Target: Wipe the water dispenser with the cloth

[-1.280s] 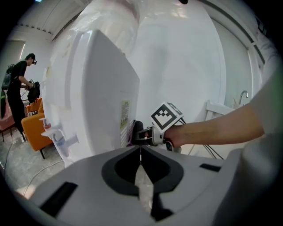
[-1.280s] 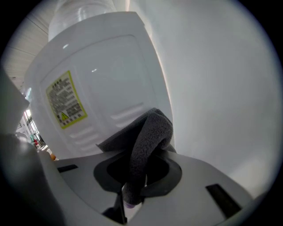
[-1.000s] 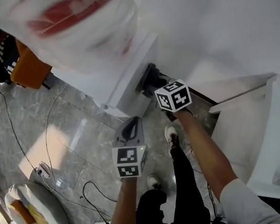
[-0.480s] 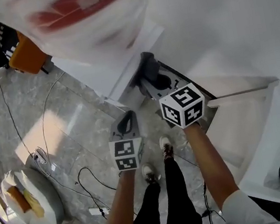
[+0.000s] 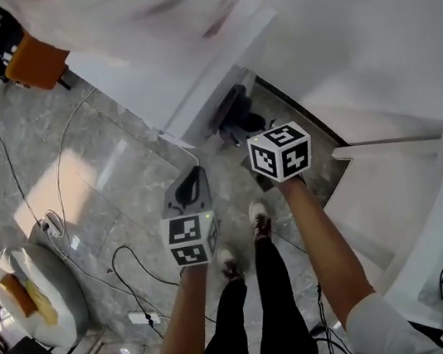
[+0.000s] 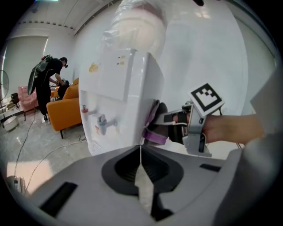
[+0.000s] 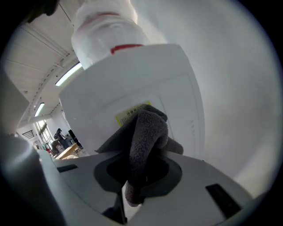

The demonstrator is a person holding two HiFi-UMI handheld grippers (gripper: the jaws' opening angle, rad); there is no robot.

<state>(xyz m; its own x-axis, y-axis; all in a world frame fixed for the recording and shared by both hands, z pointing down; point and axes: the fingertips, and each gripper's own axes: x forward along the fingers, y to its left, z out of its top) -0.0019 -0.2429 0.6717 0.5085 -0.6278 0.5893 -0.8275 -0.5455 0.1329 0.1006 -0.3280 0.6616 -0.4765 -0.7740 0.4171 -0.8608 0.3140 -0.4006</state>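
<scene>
White water dispenser stands upright, bottle on top, two small taps on its front. Grey fleecy cloth, bunched up, is pressed against the dispenser's side panel just below a yellow label, pinched between the right gripper jaws.

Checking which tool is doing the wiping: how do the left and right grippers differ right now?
The right gripper is shut on the grey cloth; the left gripper is shut with nothing between its jaws. The right presses the cloth to the water dispenser; the left hangs clear. Both carry marker cubes.
</scene>
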